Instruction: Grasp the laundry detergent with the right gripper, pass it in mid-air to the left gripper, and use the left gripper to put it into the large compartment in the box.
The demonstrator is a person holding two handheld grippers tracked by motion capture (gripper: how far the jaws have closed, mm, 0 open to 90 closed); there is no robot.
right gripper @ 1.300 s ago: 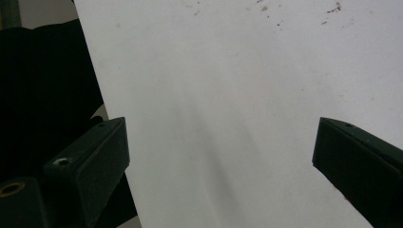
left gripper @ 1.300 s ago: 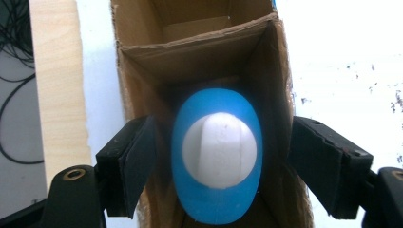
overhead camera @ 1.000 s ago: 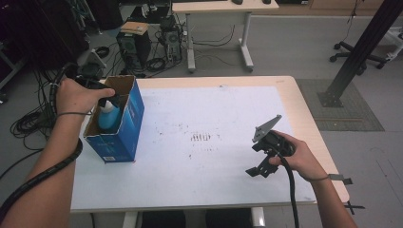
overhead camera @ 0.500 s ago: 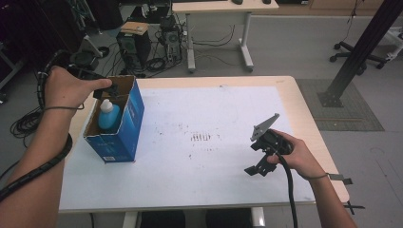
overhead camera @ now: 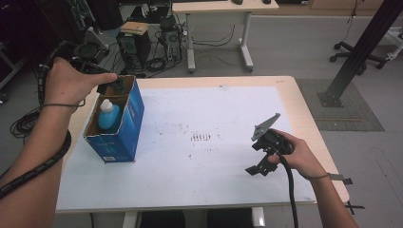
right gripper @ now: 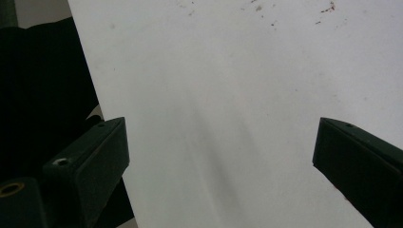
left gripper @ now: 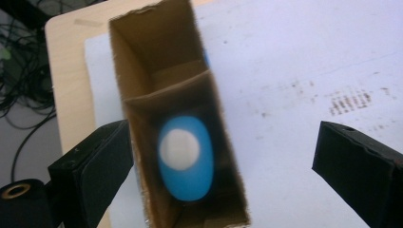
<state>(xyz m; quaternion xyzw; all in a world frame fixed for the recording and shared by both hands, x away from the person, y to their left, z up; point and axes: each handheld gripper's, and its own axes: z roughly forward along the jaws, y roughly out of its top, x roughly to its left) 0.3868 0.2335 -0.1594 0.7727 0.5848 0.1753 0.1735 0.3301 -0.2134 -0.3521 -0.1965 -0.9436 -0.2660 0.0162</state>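
While the left gripper (overhead camera: 113,84) hangs over the far end of the box (overhead camera: 124,126), its jaws stand wide apart with nothing between the pads; they have just been opening. Seen through the left gripper view, the bottle (left gripper: 185,156) stands upright inside the box (left gripper: 142,66), in the nearer of two compartments split by a cardboard divider, its white cap facing up and its blue body close to the walls. From the high view, the bottle (overhead camera: 109,115) shows through the open top, below the gripper and apart from it. That blue box stands upright on the white sheet (overhead camera: 199,109) that covers the table (overhead camera: 304,102), at the sheet's left edge. Well to the right of the box, the right gripper (overhead camera: 259,168) is held low over the sheet near its front edge, jaws spread and empty; in the right gripper view they frame bare sheet (right gripper: 247,95). A patch of dark marks (overhead camera: 202,137) lies on the sheet between the box and the right gripper.
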